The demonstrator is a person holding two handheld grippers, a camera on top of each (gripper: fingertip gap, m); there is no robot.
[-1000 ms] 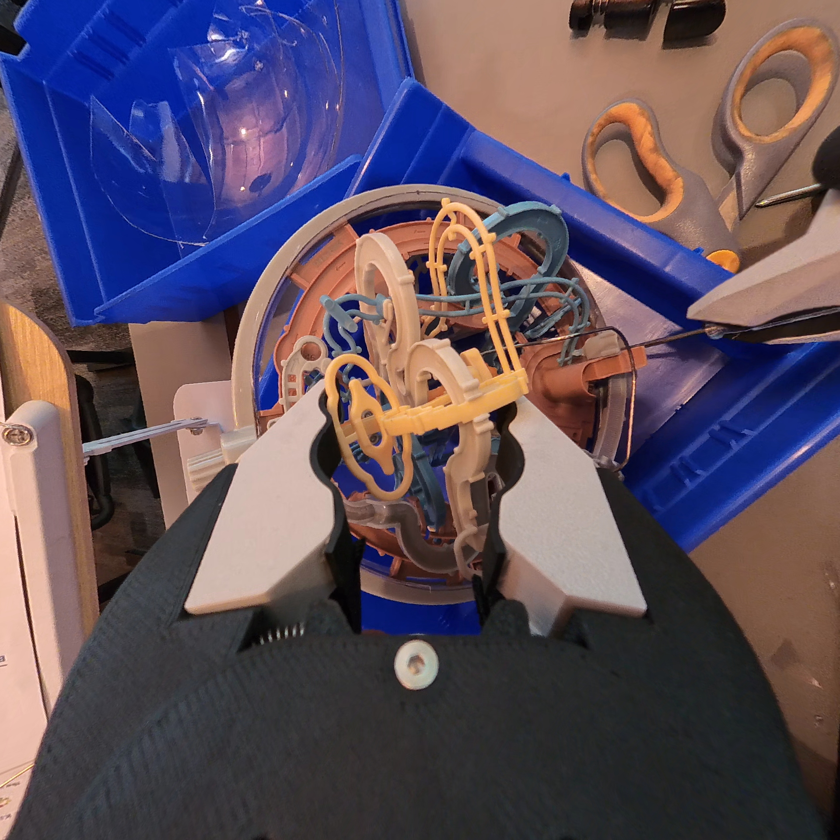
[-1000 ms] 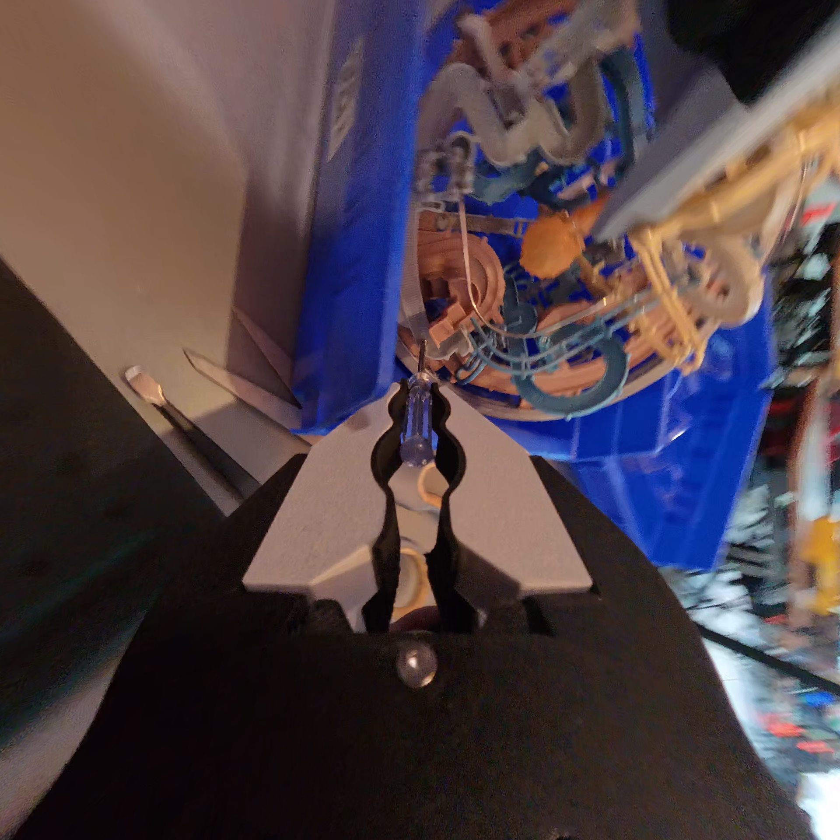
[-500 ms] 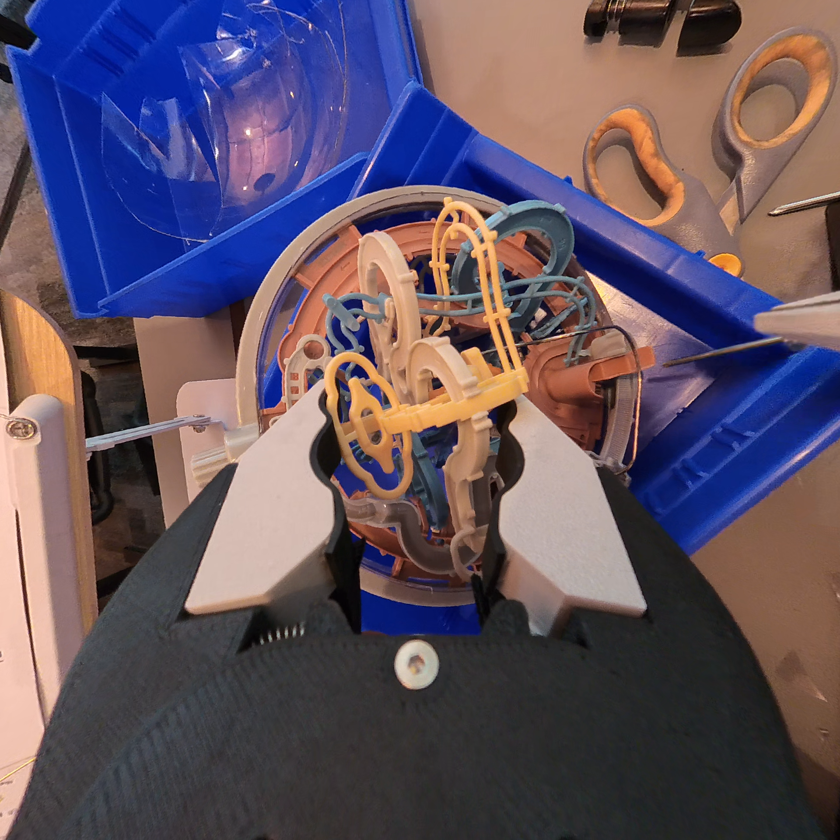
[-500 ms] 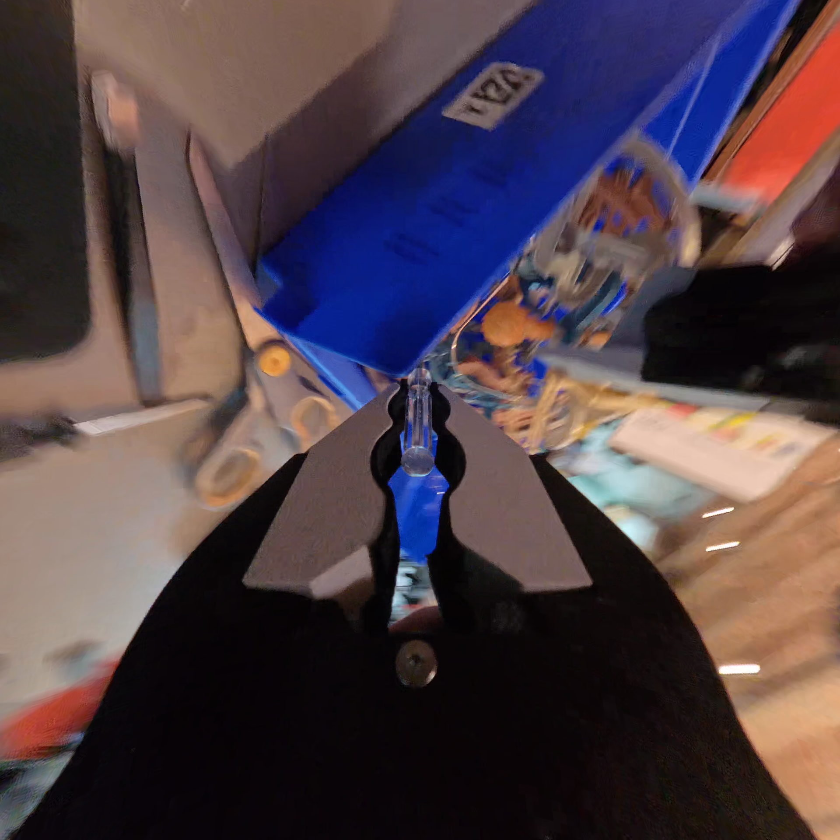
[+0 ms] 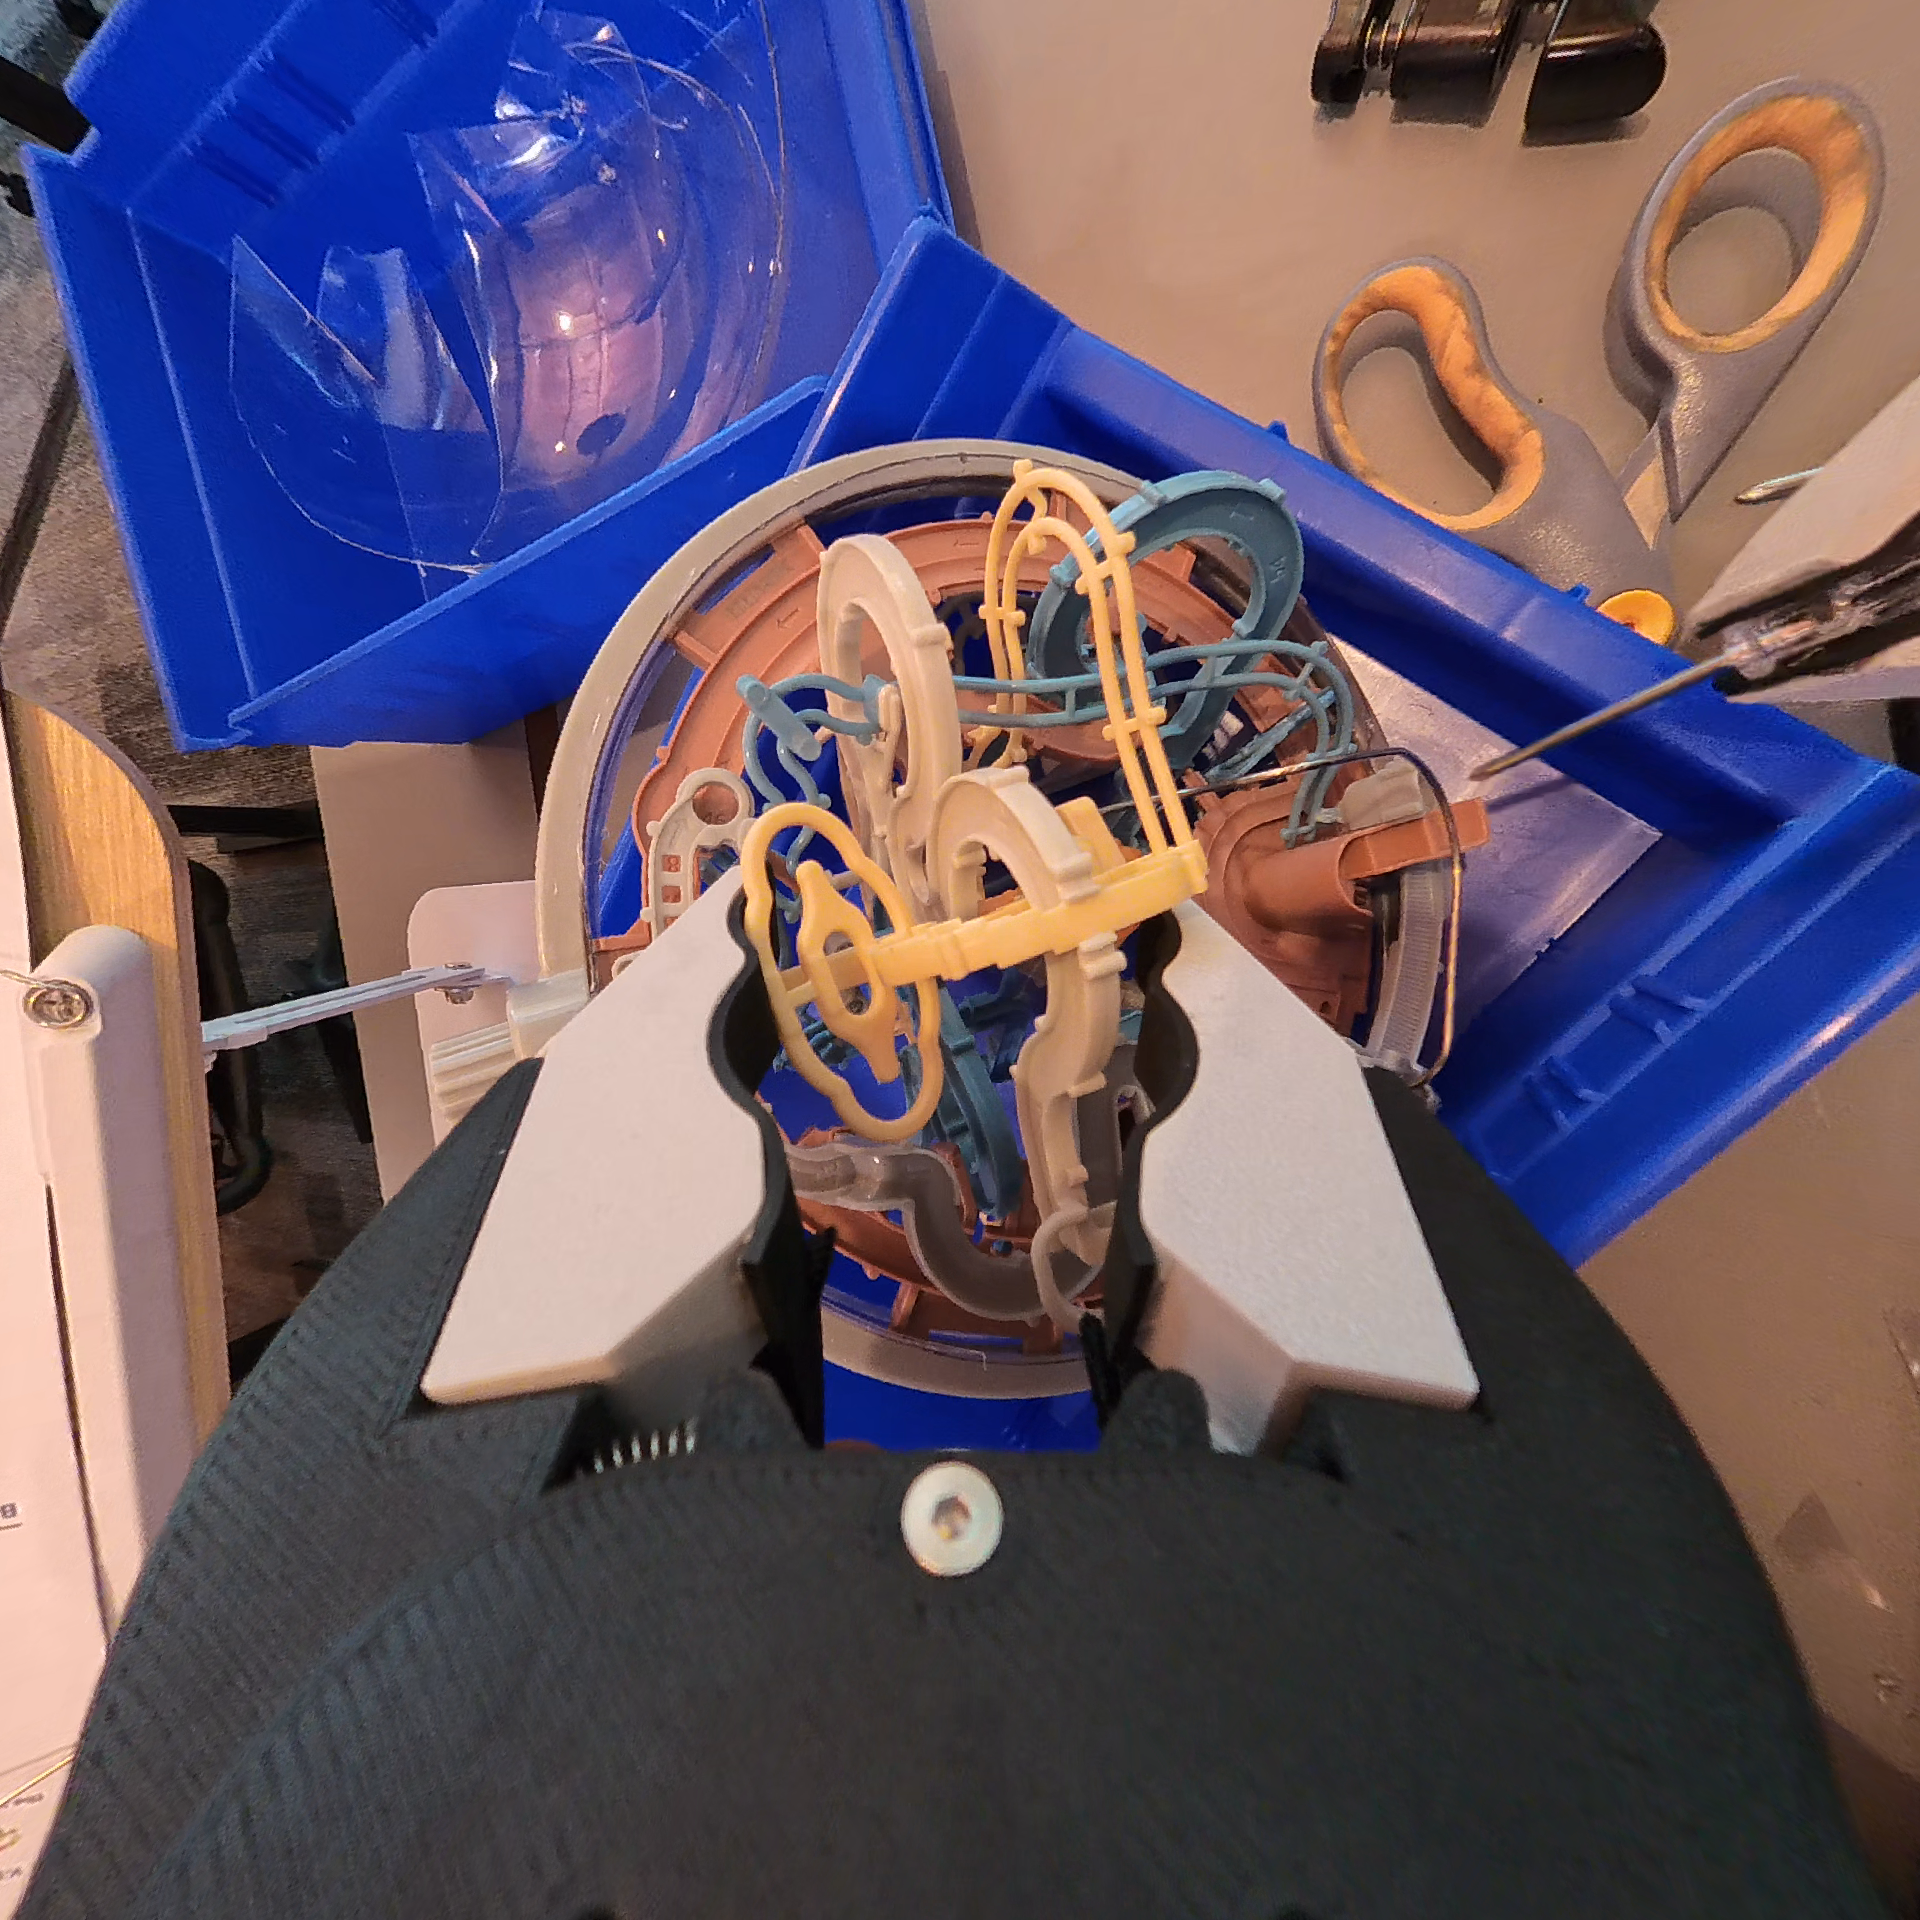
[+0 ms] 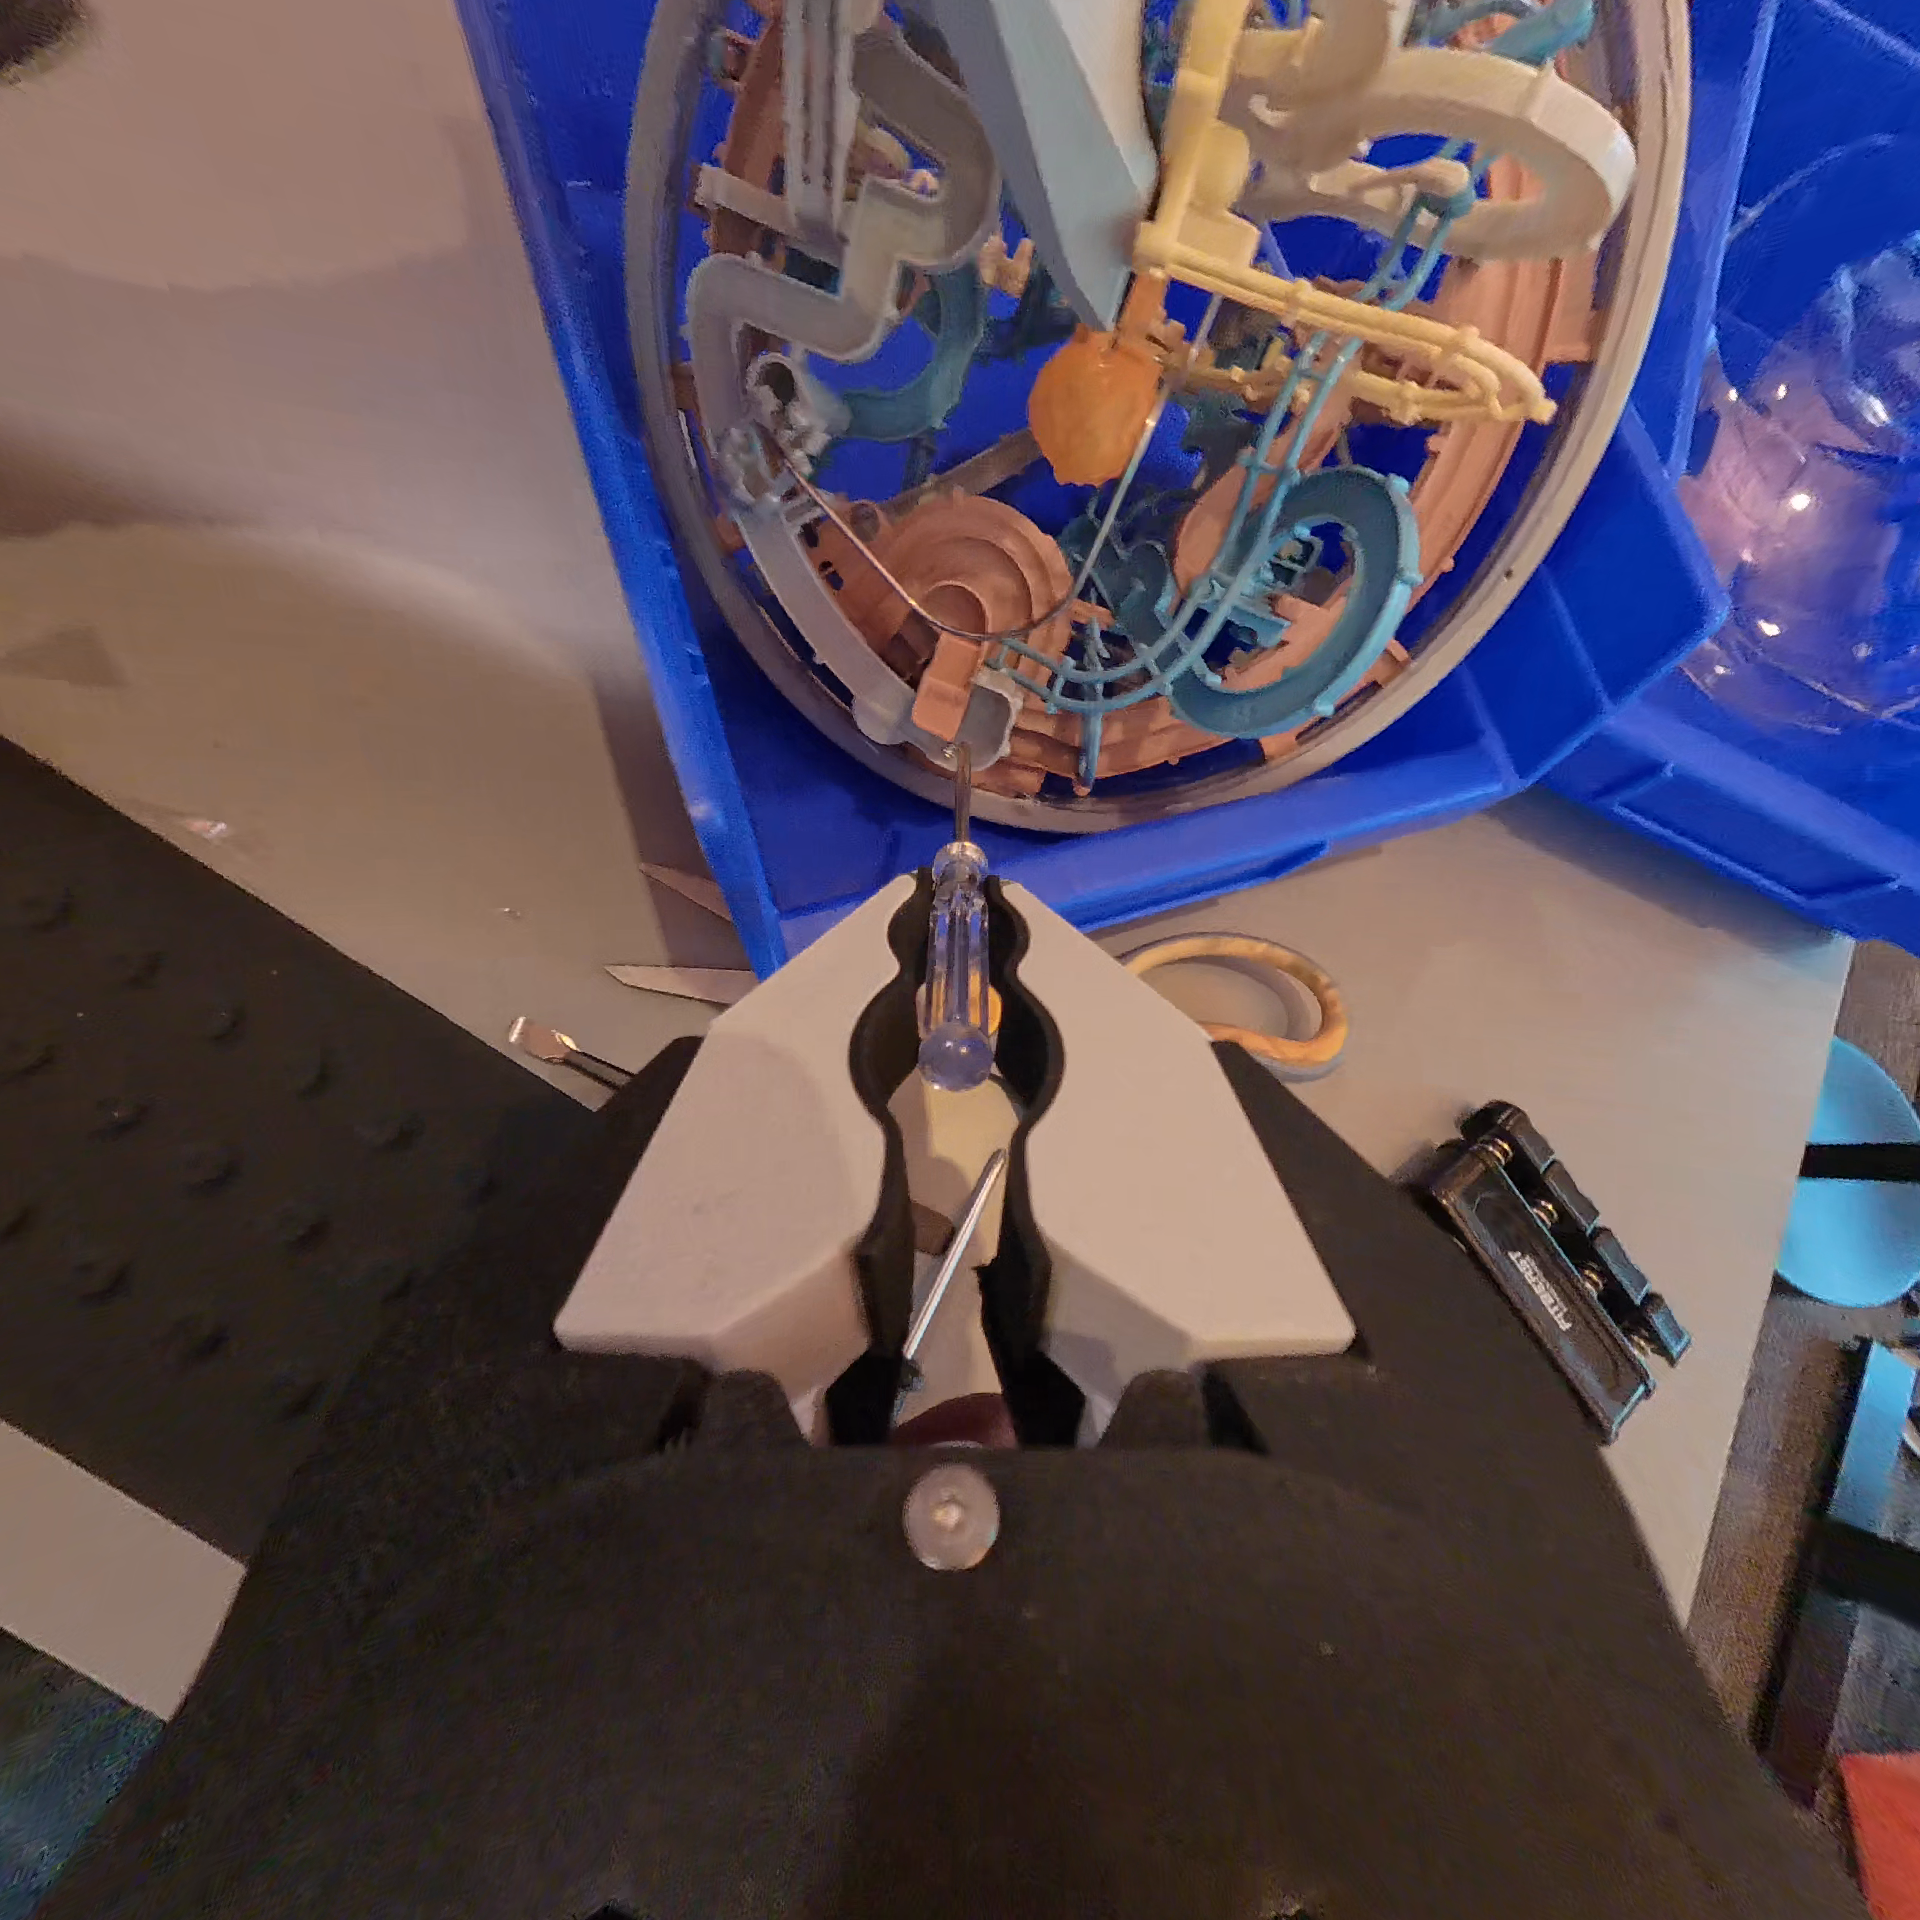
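Screwdriver (image 6: 953, 977) in closed right claw (image 6: 951, 904)

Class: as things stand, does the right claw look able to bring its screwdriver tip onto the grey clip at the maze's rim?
Probably yes: the right claw grips the screwdriver, whose tip is already at the grey clip, nothing between.

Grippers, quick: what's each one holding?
Left gripper: shut on the maze ball's tracks.
Right gripper: shut on a small clear-handled screwdriver.
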